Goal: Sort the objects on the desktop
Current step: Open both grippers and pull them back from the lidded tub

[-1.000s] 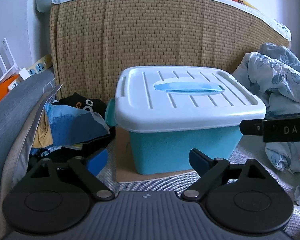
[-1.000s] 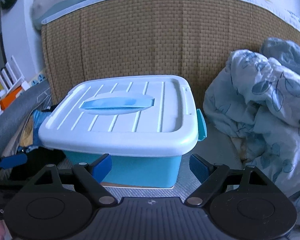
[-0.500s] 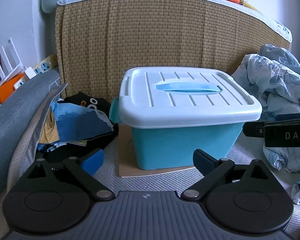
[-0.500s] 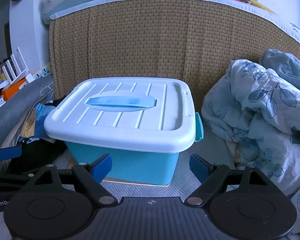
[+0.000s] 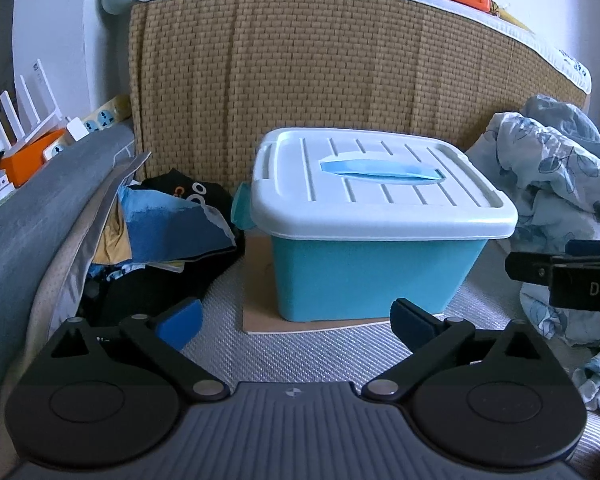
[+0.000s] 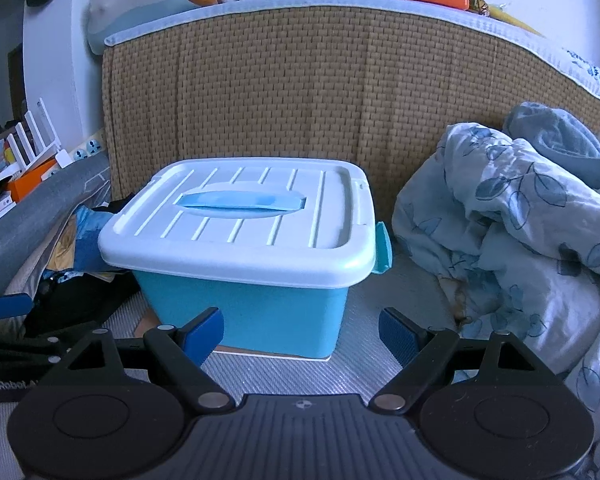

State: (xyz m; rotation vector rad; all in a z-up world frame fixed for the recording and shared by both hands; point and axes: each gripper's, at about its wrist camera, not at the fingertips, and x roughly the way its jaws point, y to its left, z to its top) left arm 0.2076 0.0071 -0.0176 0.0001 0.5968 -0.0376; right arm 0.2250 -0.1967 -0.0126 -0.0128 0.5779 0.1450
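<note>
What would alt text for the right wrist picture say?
A closed teal storage box with a pale lid sits before the open right gripper. A woven headboard rises behind, and a leaf-print blanket is heaped beside it.

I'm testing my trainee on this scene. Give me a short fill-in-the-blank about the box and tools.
The box has its lid ____.
Both tools, left and right, have jaws ____.
The quilt lies on the box's ____ side.

Missing words: on; open; right
</note>
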